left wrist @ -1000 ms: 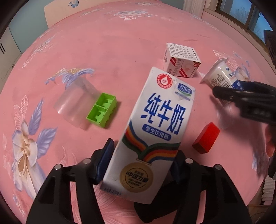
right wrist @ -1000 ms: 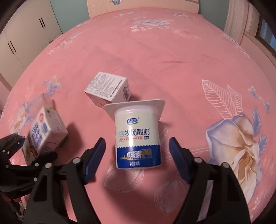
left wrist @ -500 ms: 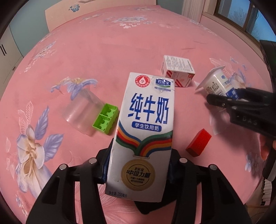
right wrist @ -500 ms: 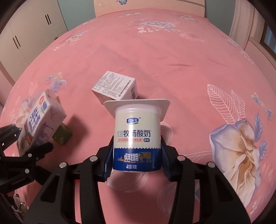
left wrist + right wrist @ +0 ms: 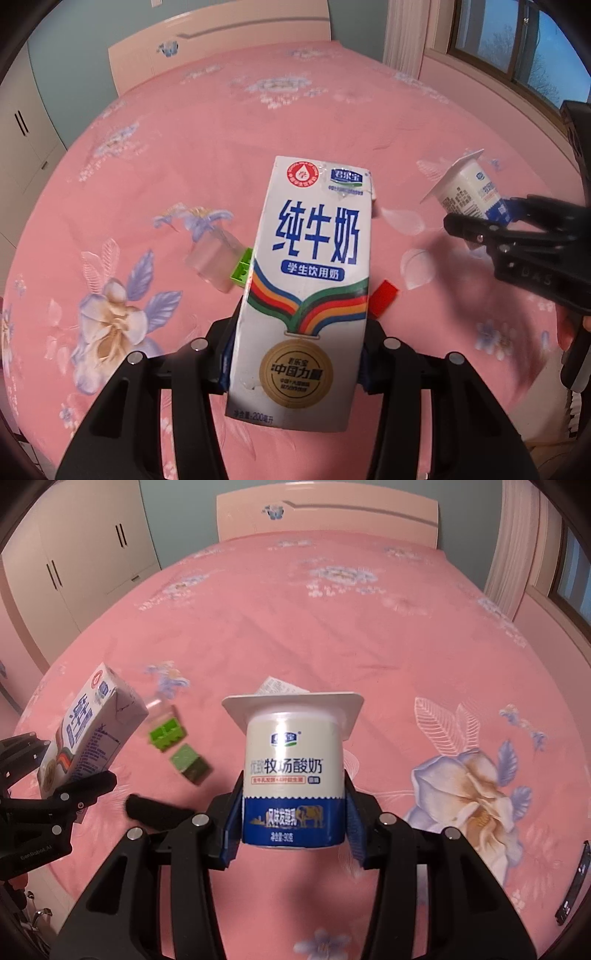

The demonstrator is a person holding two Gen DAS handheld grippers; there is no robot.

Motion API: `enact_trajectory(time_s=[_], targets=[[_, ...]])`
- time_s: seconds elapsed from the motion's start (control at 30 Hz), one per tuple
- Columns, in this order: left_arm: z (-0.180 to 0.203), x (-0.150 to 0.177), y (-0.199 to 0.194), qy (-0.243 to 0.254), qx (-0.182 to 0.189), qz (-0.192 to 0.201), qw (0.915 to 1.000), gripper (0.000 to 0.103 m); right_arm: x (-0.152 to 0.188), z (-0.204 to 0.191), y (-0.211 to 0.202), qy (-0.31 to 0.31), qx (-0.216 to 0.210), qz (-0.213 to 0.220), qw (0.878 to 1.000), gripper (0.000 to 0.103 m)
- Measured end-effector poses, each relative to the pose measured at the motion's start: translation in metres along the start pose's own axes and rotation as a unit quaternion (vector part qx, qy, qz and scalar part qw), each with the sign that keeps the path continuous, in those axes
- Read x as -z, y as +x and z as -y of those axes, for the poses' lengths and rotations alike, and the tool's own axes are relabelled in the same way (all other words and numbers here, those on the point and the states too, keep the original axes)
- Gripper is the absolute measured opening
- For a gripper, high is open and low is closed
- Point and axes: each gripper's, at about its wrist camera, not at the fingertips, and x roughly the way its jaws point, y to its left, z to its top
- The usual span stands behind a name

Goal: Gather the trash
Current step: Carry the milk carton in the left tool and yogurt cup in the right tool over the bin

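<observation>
Left wrist view, from the left side: a clear plastic cup [image 5: 214, 264] lies on its side on the pink flowered bed [image 5: 229, 147], and a green building block [image 5: 241, 268] touches it. In the middle, the left tongs [image 5: 295, 360] hold a white milk carton [image 5: 306, 295] by its lower part, with both blue pads pressed on its sides; the carton is lifted off the bed and stands nearly upright. A red block [image 5: 384, 297] shows just behind the right edge of the carton, on the bed. Further right, the right tongs [image 5: 476, 221] hold a yogurt cup [image 5: 469, 186] in the air, tilted with its wide rim to the left.

Right wrist view, from the left side: the same carton [image 5: 88, 734] sits tilted in the left tongs [image 5: 61, 775], above the bed [image 5: 369, 627]. Next come the green block [image 5: 166, 734] and a dark green cube [image 5: 190, 764] near it, both on the bed. In the middle, the right tongs [image 5: 293, 821] are closed on the blue lower band of the yogurt cup [image 5: 293, 771], which is upright and off the bed. Behind its rim, a corner of a small white box [image 5: 277, 686] is visible.
</observation>
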Motion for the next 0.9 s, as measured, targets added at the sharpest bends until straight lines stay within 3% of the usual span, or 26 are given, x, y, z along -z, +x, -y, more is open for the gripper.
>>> enact_trajectory(time_s=[0.43, 0.9], targets=[[0.020, 0.030, -0.116, 0.008, -0.013, 0.065, 0.9978, 0.051, 0.029, -0.031, -0.121, -0.024, 0.003, 0.058, 0.998, 0.048], [0.027, 0.085, -0.187, 0.008, -0.030, 0.088, 0.9956, 0.051, 0.082, -0.059, -0.210, -0.048, -0.005, 0.090, 0.995, 0.048]])
